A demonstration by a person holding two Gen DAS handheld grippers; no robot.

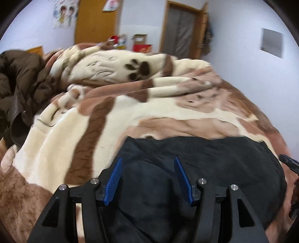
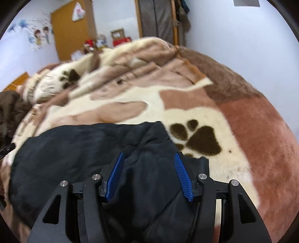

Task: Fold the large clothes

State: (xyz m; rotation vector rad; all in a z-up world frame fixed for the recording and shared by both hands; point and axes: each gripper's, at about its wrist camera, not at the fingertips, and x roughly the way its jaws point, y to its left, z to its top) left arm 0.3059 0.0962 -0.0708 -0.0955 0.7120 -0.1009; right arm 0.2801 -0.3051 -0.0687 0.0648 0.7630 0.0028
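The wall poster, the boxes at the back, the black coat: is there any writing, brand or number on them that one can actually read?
No text can be read in either view.
Cartoon poster on the wall: shows two drawn children; any lettering is too blurred.
Red boxes beyond the blanket: print, if any, too small and blurred.
Paper on the wooden door: unreadable.
Black coat: no label or logo visible.
Both grippers: no markings visible.

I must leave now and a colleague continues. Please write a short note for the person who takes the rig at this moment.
Left tongs: open, over the black garment, holding nothing.
Right tongs: open, over the same garment, holding nothing.
The garment lies bunched on the paw-print blanket at the near edge of the bed. A brown jacket sits far left.
Done: no neat fold visible.
Left: grasp, spread and fold it.
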